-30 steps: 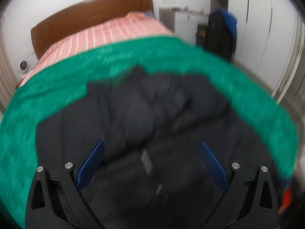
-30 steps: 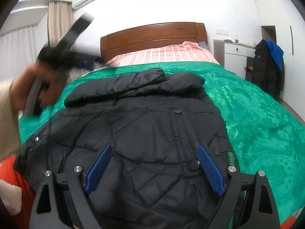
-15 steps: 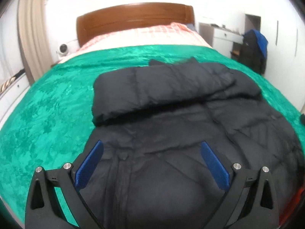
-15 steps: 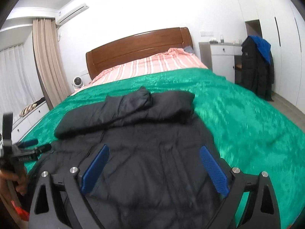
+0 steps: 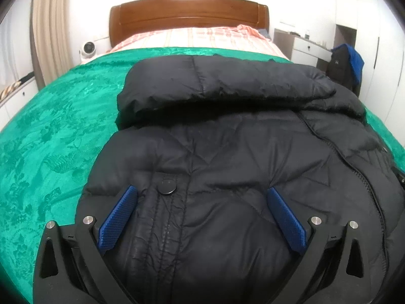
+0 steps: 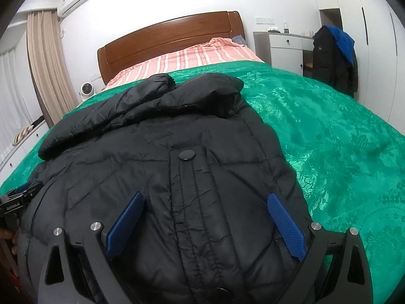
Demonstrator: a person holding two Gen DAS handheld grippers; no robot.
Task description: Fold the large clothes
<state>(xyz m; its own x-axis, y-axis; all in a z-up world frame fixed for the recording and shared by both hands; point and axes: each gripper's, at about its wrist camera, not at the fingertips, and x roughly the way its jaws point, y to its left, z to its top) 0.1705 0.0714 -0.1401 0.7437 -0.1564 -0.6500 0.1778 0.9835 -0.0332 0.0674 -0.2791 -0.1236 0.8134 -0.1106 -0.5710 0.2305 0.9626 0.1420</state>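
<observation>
The bed (image 6: 329, 136) with its green cover fills the room ahead of both claws, and the black puffer jacket (image 5: 227, 152) lies spread on it, directly under and in front of you, with a sleeve (image 5: 215, 83) already folded across the far end near the collar. Your left claw (image 5: 202, 217) hangs over the near part of the jacket, close to its left edge, jaws spread wide with nothing between the pads but the fabric below. Your right claw (image 6: 205, 223) sits over the placket near the right edge, its jaws opening and gripping nothing — the cloth lies under them, not pinched.

The step looks like taking the near hem to fold it away from you. Drop both claws to the hem at matching spots, bite through the whole padded thickness, not just the shell. The snap button (image 6: 186, 155) just ahead of the right claw marks the centre line — keep it straight.
</observation>
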